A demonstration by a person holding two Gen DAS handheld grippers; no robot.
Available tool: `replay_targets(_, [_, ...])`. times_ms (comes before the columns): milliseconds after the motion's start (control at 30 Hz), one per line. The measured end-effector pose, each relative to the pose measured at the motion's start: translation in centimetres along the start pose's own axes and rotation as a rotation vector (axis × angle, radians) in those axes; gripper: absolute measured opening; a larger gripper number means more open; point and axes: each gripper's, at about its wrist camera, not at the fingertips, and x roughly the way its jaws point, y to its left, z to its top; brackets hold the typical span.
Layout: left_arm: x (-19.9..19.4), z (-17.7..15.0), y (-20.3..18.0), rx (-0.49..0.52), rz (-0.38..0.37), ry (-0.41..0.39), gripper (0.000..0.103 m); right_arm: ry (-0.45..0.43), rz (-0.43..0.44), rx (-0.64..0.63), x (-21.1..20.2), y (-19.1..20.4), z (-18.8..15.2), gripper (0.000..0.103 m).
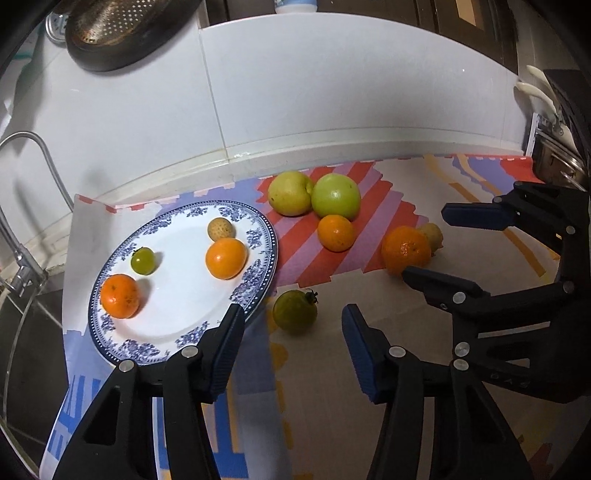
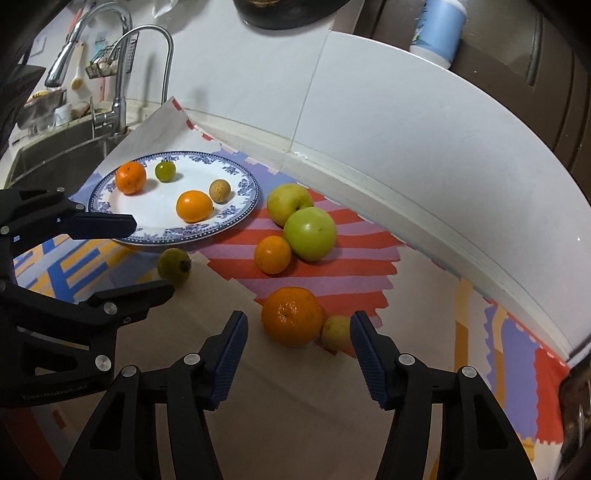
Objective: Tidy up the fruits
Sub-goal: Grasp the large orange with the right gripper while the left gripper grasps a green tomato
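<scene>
A blue-patterned white plate point(image 1: 122, 240) point(image 2: 114, 201) holds two oranges, a small green tomato point(image 1: 143, 260) and a small tan fruit point(image 1: 221, 229). On the mat lie a yellow-green apple point(image 1: 290, 192), a green apple point(image 1: 335, 195) point(image 2: 310, 233), a small orange point(image 1: 336, 232) point(image 2: 272, 254), a big orange point(image 1: 405, 249) point(image 2: 291, 316), a small yellowish fruit point(image 2: 335, 332) and a green tomato point(image 1: 294, 312) point(image 2: 174, 266). My left gripper point(image 1: 291, 332) is open, just short of the green tomato. My right gripper point(image 2: 299, 332) is open around the big orange.
A white tiled wall point(image 1: 332, 92) backs the patterned mat point(image 1: 369, 369). A sink with a tap point(image 2: 122, 74) lies to the left of the plate. A dark pot point(image 1: 557, 162) stands at the far right. A perforated pan point(image 1: 122, 26) hangs above.
</scene>
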Motion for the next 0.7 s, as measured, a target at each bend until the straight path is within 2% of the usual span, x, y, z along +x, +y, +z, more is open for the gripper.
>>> replay_targets(133, [0.6,0.1,0.0,0.001,-0.007,0.012,0.052,0.006,0.001,-0.020,0.7,0.3,0.1,0.058])
replay_targets(200, [0.8,0.2,0.0,0.000,-0.016,0.022,0.048,0.009,0.005,-0.034,0.9,0.5,0.1,0.056])
replay_targets(700, [2.6,0.7,0.0,0.008,-0.051,0.082,0.037,0.027,0.019,-0.061,2.4,0.7,0.2,0.046])
